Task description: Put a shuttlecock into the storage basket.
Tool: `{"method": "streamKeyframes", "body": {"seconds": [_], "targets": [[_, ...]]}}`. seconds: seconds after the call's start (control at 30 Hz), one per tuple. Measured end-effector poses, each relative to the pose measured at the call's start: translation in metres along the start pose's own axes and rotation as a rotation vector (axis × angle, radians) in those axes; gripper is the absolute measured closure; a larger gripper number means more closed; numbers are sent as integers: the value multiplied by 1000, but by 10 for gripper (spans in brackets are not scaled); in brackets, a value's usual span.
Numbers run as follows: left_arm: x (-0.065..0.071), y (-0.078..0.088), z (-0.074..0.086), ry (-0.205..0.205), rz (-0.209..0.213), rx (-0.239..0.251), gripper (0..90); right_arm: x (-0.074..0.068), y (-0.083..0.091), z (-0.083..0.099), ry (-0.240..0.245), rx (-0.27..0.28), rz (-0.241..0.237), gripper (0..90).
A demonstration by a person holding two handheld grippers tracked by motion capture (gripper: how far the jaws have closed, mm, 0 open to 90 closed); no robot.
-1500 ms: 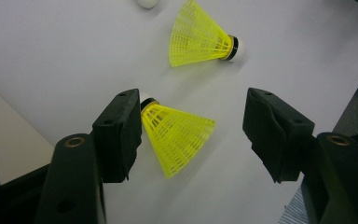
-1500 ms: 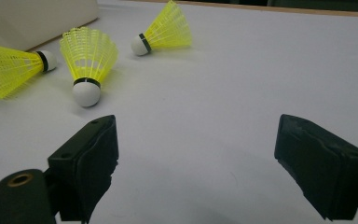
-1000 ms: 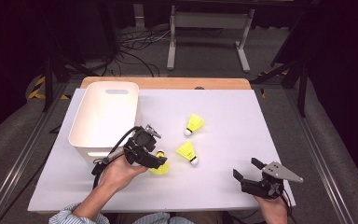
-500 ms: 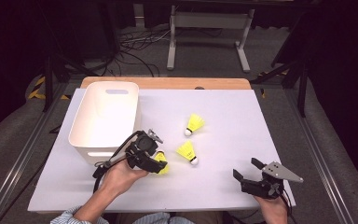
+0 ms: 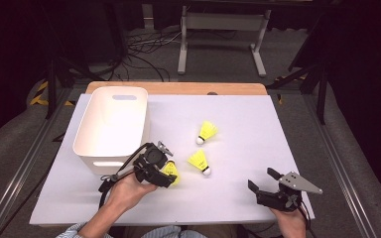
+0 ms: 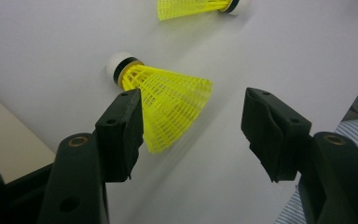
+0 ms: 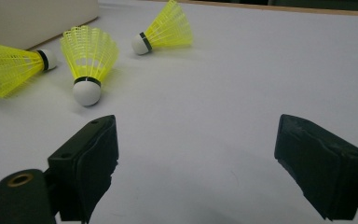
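my left gripper sits near the front edge of the table, just in front of the white bin, jaws apart around the skirt of a yellow shuttlecock. in the left gripper view one jaw lies against the skirt's side and the other stands clear of it; the white cork end points away from me. a second shuttlecock lies just beside it toward the table's middle, and a third lies farther back. my right gripper rests at the front right corner, jaws wide apart, holding nothing, well apart from the shuttlecocks.
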State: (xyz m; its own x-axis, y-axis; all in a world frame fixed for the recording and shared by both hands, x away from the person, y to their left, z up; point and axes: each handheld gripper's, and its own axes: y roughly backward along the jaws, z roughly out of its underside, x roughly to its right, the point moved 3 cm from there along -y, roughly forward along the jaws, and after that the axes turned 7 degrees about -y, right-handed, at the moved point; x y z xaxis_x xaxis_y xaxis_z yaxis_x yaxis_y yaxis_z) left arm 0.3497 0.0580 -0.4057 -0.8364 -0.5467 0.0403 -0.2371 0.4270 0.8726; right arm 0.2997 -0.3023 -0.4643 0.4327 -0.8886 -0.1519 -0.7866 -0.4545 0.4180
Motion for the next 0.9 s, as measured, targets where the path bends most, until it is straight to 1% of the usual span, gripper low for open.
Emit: {"method": "streamKeyframes", "body": {"seconds": [0.4,0.67,0.9], "targets": [[3,-7,4,-5,-14,-31,394,0,0,0,3,-2,0,140],[3,-10,6,-2,-12,-43,394,0,0,0,2,-2,0,140],[4,-14,8,-11,-20,-58,396,0,0,0,3,-1,-1,139]]}}
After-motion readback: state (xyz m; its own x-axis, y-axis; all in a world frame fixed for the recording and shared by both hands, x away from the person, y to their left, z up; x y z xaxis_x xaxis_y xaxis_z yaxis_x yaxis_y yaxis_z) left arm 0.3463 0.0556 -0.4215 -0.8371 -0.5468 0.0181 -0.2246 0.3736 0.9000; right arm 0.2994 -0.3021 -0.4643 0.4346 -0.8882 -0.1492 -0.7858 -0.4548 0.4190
